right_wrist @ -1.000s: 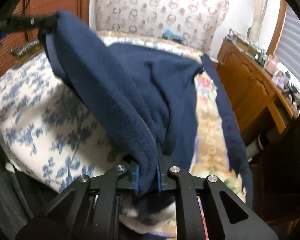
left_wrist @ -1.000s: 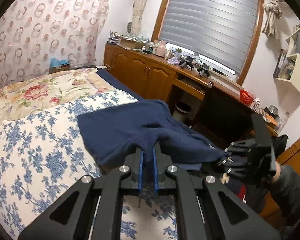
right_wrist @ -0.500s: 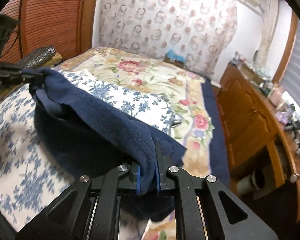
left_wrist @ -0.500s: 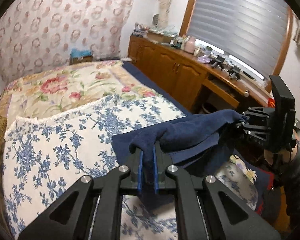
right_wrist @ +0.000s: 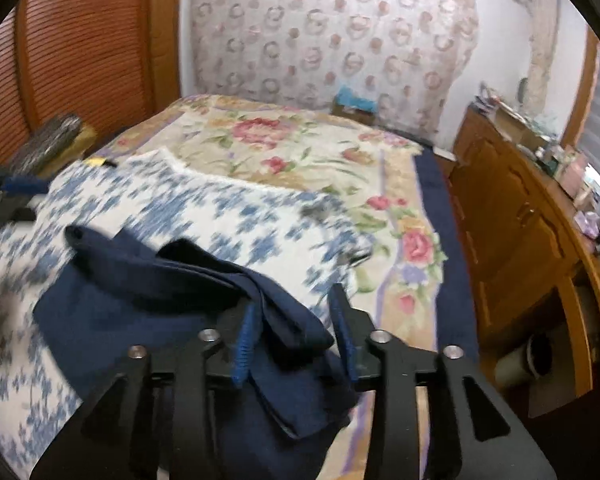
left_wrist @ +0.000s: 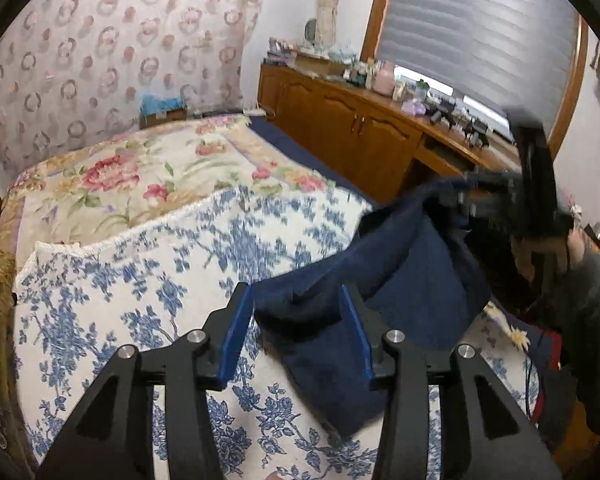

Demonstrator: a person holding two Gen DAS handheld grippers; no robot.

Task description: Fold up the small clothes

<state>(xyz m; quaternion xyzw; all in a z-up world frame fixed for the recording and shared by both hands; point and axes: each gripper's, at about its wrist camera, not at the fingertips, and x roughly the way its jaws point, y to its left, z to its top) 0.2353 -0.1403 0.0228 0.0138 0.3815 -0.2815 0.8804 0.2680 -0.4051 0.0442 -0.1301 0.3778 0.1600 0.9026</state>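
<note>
So you're letting both grippers, left gripper (left_wrist: pixel 296 330) and right gripper (right_wrist: pixel 294 342), spread their jaws off the navy cloth (left_wrist: pixel 400 280), since it's folded over onto the bed (left_wrist: pixel 140 264).

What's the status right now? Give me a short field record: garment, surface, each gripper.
garment: navy cloth, bunched and partly folded over itself
surface: blue-flowered cover on the bed
left gripper: jaws have just been opening; cloth edge lies between them, not pinched
right gripper: jaws have just been opening; cloth fold lies between them, pads apart

Black tongs (left_wrist: pixel 296 332) with blue pads (left_wrist: pixel 233 338), silver screws (left_wrist: pixel 394 336); a grey sleeve (left_wrist: pixel 594 296).
</note>
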